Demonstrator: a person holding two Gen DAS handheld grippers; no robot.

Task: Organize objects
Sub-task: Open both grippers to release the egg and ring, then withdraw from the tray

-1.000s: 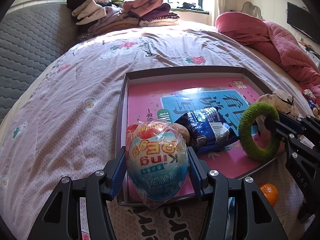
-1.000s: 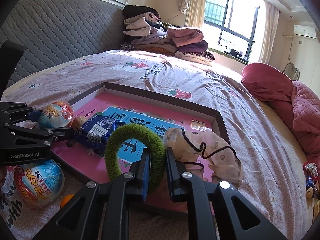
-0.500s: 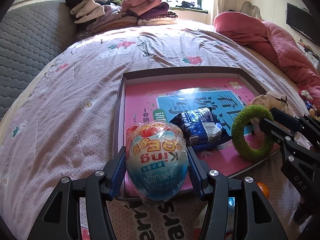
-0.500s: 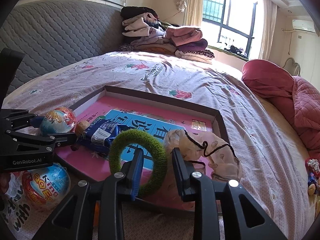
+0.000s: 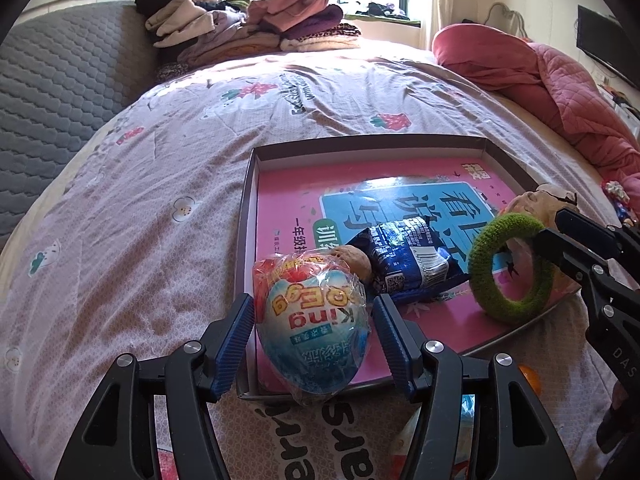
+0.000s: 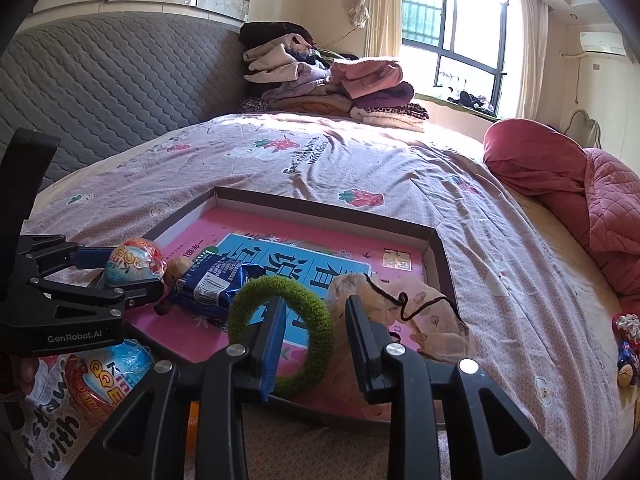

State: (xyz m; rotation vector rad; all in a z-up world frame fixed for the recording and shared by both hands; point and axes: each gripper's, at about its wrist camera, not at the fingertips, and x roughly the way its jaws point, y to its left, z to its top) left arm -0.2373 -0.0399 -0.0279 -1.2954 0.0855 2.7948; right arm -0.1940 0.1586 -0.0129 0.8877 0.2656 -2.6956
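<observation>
A: A bedroom: a bed (image 6: 400,176) under a pink strawberry sheet, folded clothes (image 6: 320,80) stacked at the far end near the window. On the sheet lies a shallow box lid (image 5: 248,216) with a pink and blue printed floor.

B: What's in it?

A: A dark blue snack packet (image 5: 404,260) near the middle, a small brown lump just beside it, a beige cloth pouch (image 6: 404,300) toward the right edge, a green fuzzy ring (image 6: 280,332) standing on edge at the near rim, and a wrapped toy egg (image 5: 312,320) at the near left corner.

B: And the claws?

A: The left claw (image 5: 314,328) is spread, with a gap showing on each side of the egg, so the egg seems to sit in the lid on its own. The right claw (image 6: 314,340) is open too; one finger pokes through the ring, the other stands outside it.

B: Why there?

A: Likely both pieces were set down just inside the rim. A second egg (image 6: 104,376) and something orange wait outside the lid.
</observation>
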